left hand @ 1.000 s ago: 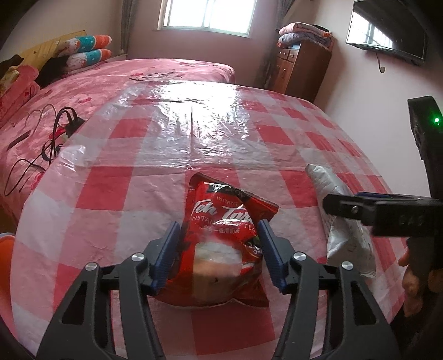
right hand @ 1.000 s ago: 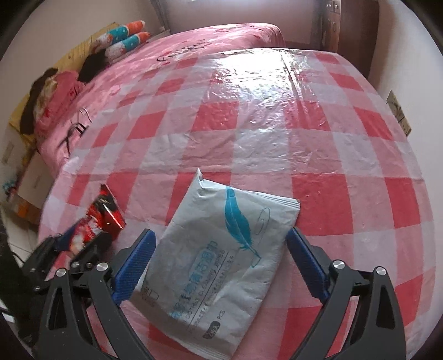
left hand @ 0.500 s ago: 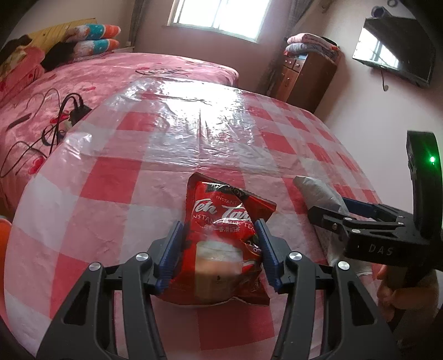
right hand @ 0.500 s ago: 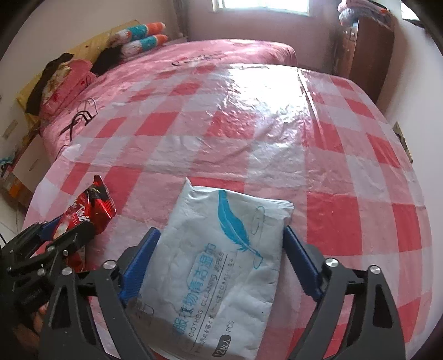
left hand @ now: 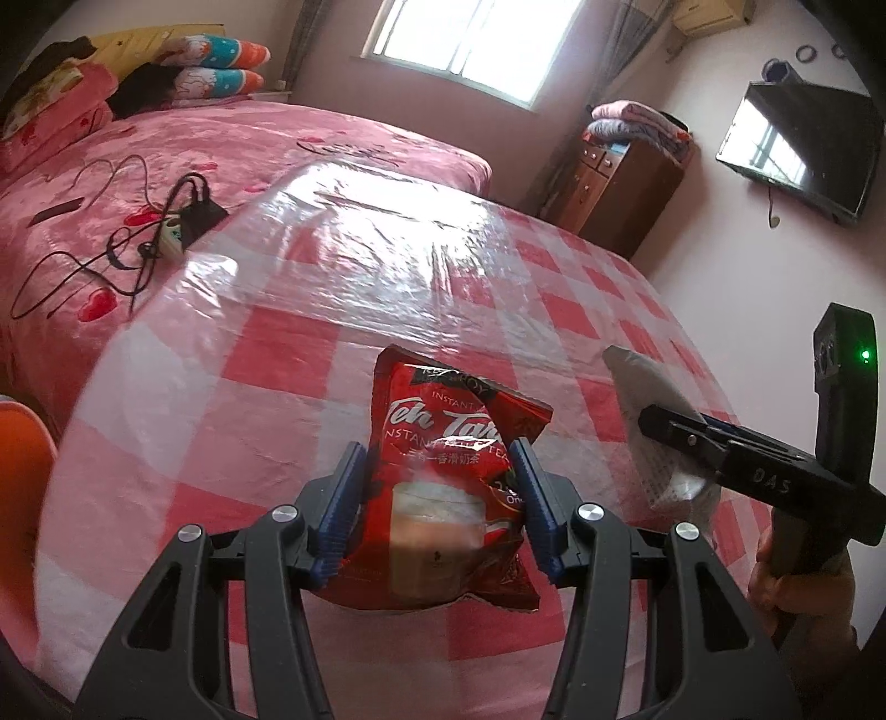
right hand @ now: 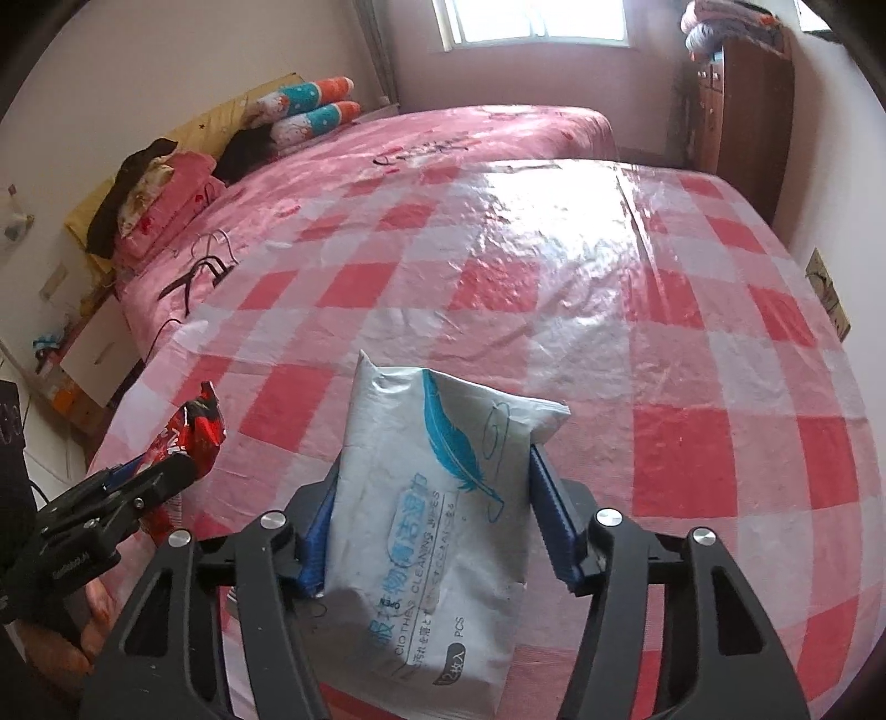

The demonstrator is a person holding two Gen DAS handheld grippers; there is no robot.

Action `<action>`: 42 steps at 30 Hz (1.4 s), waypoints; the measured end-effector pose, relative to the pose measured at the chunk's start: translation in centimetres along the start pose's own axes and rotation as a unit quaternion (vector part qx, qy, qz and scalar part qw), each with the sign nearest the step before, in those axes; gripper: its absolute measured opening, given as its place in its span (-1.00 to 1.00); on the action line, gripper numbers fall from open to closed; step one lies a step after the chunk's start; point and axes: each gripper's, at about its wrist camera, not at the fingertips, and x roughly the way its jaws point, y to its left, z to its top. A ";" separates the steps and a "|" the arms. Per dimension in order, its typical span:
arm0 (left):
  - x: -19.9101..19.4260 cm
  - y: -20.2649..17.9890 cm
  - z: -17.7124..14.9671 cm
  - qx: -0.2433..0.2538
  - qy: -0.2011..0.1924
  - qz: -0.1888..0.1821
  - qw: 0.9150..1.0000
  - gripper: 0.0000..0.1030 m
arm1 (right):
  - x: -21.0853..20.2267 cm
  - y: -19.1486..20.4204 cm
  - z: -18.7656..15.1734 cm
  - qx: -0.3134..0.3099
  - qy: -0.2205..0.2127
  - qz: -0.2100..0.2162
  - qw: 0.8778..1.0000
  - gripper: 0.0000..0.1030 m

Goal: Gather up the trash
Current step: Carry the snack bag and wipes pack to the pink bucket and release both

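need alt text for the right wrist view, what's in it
The right gripper is closing on a grey wipes packet over a table with a red and white checked cloth. At the left edge the left gripper holds a red tea packet; a pink bed lies behind.

Two grippers in play: left gripper [left hand: 437, 498], right gripper [right hand: 432, 515]. Two packets of trash: one red tea sachet [left hand: 448, 498], one grey wipes pack [right hand: 437, 526]. One checked tablecloth [right hand: 609, 288]. One bed [left hand: 232, 149] behind. Two striped bolster pillows [left hand: 216, 66] stacked, plus perhaps two more pink cushions [right hand: 166, 205], hard to separate. One window [left hand: 470, 44]. One wall television [left hand: 803, 149]. One wooden cabinet [left hand: 626, 183], one folded blanket pile [left hand: 637, 122] on top. One power strip [left hand: 171, 235] with tangled cables, cable count unclear.
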 end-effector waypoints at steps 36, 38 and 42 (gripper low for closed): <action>-13.4 22.7 -3.1 -0.204 -0.108 0.177 0.957 0.06 | 4.8 32.6 3.1 -0.192 0.052 0.266 0.943 0.21; -13.5 23.8 -3.7 -0.217 -0.107 0.184 0.953 0.07 | 5.7 34.1 2.6 -0.195 0.061 0.278 0.939 0.24; -13.1 25.9 -4.9 -0.246 -0.097 0.210 0.941 0.15 | 7.9 36.2 1.8 -0.192 0.083 0.290 0.934 0.50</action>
